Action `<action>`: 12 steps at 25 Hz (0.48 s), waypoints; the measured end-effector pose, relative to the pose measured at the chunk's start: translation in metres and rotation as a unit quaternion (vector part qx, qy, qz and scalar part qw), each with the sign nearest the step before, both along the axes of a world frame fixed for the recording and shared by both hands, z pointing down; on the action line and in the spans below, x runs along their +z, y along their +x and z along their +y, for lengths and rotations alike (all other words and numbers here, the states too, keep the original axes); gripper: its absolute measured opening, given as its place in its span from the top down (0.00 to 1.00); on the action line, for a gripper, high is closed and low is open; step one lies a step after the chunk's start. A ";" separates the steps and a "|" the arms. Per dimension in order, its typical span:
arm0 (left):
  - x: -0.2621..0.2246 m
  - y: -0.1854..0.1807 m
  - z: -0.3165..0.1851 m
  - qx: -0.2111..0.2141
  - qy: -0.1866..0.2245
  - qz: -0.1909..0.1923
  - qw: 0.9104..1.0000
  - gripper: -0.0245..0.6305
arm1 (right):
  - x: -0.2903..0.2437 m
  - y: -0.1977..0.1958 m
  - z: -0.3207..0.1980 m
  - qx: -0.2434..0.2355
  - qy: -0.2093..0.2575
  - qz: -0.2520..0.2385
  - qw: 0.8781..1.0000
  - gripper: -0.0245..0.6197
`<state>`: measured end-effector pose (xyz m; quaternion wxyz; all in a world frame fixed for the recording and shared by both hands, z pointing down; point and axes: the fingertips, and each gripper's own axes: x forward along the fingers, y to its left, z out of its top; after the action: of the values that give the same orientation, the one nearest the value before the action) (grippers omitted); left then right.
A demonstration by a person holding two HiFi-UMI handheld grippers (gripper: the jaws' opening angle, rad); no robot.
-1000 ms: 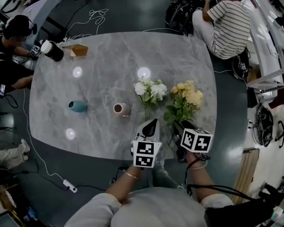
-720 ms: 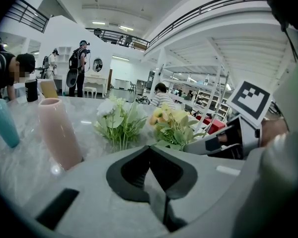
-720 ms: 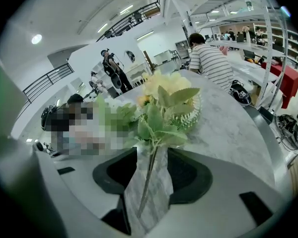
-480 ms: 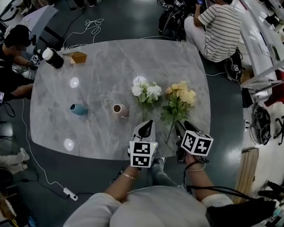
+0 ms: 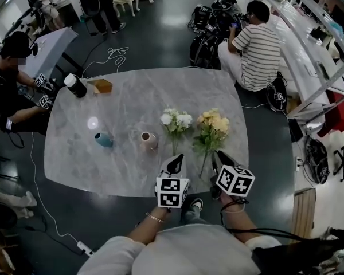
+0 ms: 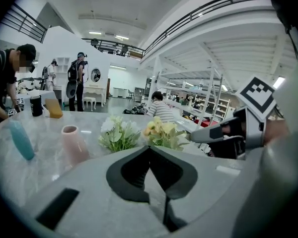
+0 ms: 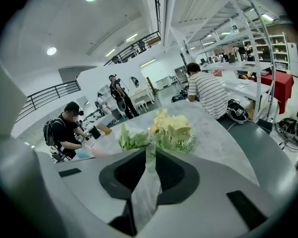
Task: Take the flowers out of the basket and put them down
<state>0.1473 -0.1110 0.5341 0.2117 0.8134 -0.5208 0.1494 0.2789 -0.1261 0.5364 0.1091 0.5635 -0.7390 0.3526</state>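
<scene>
Head view: white bunch & yellow bunch were laid on table; left tool shut, right tool just narrowed, both empty. Put-down judged done; withdrawal next.

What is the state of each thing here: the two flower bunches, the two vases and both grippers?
white flowers: lying on the table, not held.
yellow flowers: lying beside the white ones, not held.
pink vase: upright, no flowers in it.
teal vase: on the table, no flowers in it.
left gripper: shut, empty.
right gripper: jaws slightly apart, just been closing, nothing between them.
</scene>
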 end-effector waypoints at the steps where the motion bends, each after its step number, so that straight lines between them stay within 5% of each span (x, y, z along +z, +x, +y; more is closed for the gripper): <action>1: -0.003 -0.002 0.004 -0.003 0.002 -0.001 1.000 0.95 | -0.004 -0.001 0.003 -0.003 0.008 0.000 1.000 0.88; 12: -0.027 -0.015 0.039 -0.053 0.022 -0.010 0.998 0.95 | -0.012 -0.018 0.038 -0.066 0.031 0.027 0.997 0.95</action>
<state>0.1322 -0.0723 0.5067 0.1961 0.7879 -0.5680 0.1345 0.2608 -0.0883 0.5244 0.1344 0.5258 -0.7820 0.3066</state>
